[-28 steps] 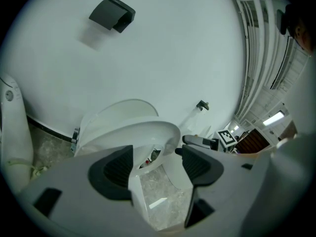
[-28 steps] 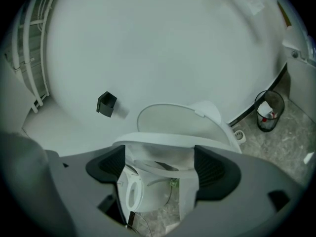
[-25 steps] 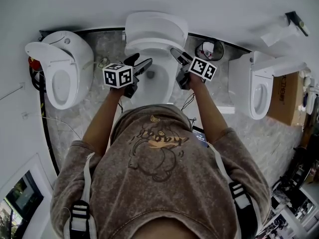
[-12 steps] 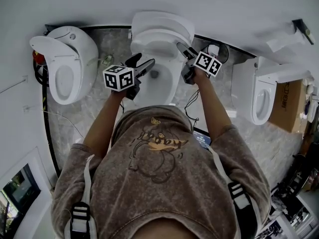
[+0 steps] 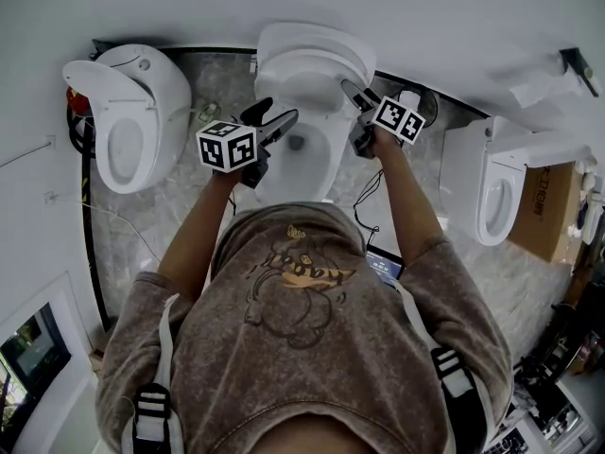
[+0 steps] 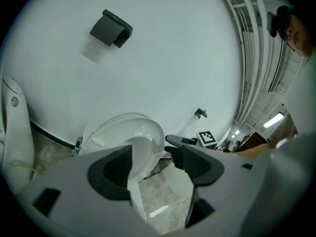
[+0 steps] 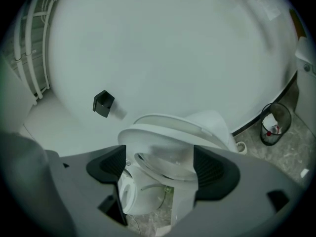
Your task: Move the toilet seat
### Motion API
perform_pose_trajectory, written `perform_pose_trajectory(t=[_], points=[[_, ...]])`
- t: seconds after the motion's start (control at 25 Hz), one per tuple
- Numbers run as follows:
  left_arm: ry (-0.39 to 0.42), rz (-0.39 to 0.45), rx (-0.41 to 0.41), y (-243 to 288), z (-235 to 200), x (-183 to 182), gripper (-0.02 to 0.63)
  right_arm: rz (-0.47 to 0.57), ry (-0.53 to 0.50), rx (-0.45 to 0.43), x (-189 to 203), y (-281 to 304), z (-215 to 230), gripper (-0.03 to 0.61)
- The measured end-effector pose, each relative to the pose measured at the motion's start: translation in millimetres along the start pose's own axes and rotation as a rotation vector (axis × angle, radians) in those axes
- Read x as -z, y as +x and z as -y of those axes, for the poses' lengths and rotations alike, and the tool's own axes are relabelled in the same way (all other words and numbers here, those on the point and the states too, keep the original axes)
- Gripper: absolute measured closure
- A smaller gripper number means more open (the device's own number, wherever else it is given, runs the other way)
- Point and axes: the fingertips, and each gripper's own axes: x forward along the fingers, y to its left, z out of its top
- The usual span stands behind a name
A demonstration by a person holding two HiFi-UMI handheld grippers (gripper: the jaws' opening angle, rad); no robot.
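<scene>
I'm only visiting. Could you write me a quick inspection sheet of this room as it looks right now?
Surface: grey marbled floor.
Job's things: middle toilet, its seat raised.
Clutter: waste bin beside the middle toilet; cardboard box at far right.
Grippers: left gripper and right gripper both open, near the raised seat, holding nothing.
Cables: thin cables trail over the floor.
Surroundings: left toilet, right toilet, white wall, black wall holder.

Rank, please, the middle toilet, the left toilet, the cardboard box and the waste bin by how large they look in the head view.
1. Middle toilet and left toilet: about alike, so left unranked.
2. Cardboard box.
3. Waste bin, only partly visible.
</scene>
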Motion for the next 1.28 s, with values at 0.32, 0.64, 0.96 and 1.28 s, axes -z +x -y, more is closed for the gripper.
perform_pose_trajectory(t=[0.32,0.64,0.96,1.28], points=[[0.031,0.033,0.008,-4.2,7.4,-15.0,0.299,0.011,-0.080,-0.032,-4.0,-17.3,-25.1,0.155],[0.109,0.070,0.038,-11.5,30.9,-41.5,0.294,0.061,-0.185,-0.095,-8.1,-53.7,-82.1,0.155],[0.207,0.091,0.080,-34.2,62.4,-59.6,0.291,0.080,-0.397,-0.129,3.5,-105.7,-140.2,0.155],[0.333,0.117,0.099,-63.2,100.2,-50.3,0.288,0.127,-0.522,-0.097,24.4,-168.2,-159.5,0.155]])
